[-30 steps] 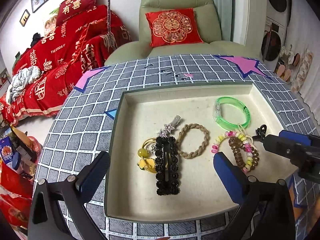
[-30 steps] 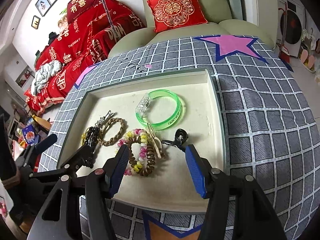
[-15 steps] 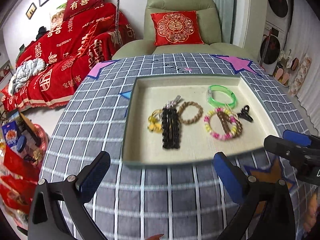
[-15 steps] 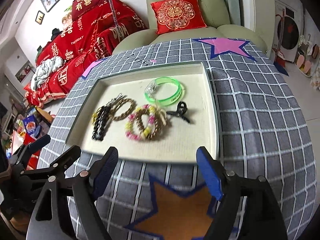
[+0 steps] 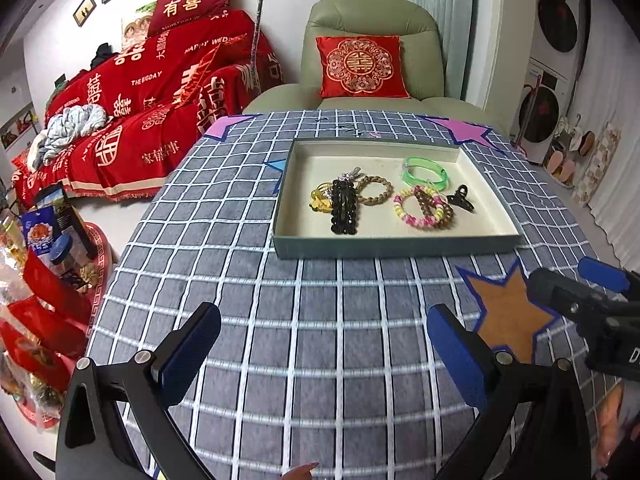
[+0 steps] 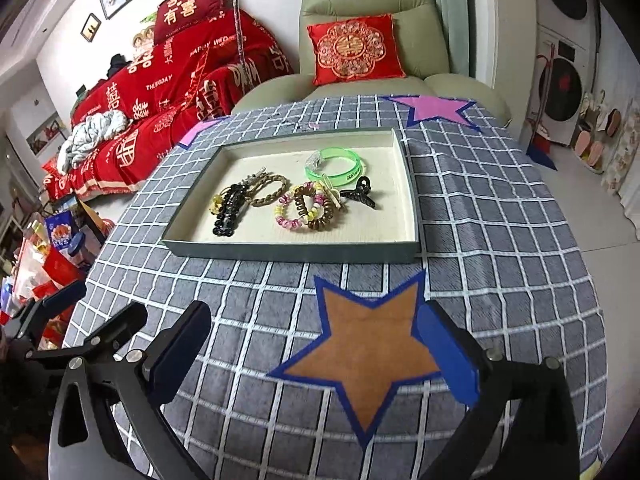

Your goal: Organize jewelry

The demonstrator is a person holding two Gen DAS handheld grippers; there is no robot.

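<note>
Fingers of the left gripper (image 5: 324, 354) spread wide, blue pads holding nothing, above the grey checked tablecloth (image 5: 320, 320) on the near side of the tray; fingers of the right gripper (image 6: 316, 354) likewise wide apart and unloaded, straddling an orange star patch (image 6: 372, 344) in the right wrist view. Tray (image 5: 396, 246) — shallow, rectangular, grey-green wall, cream floor, long axis running left to right across both views, well apart from both grippers. Contents, left to right: black beaded hair clip (image 5: 343, 208), long axis running from near edge toward far edge, lying over a yellow bead piece (image 5: 318, 200) that is mostly covered; braided tan hair tie (image 5: 374, 190), flat, just beside the clip, with a small silver clip at its far-left side too small to make out; pink-and-yellow coil bracelet (image 5: 412, 210) overlapping a brown coil tie (image 5: 434, 208); green translucent bangle (image 5: 425, 171) at the far right, tilted on its neighbours, lettering on its band unreadable; black claw clip (image 5: 461, 198) just right of the coils. Right gripper's fingers enter the left wrist view at its right edge, cut off there. Green armchair (image 5: 372, 40) with a red cushion beyond the table.
</note>
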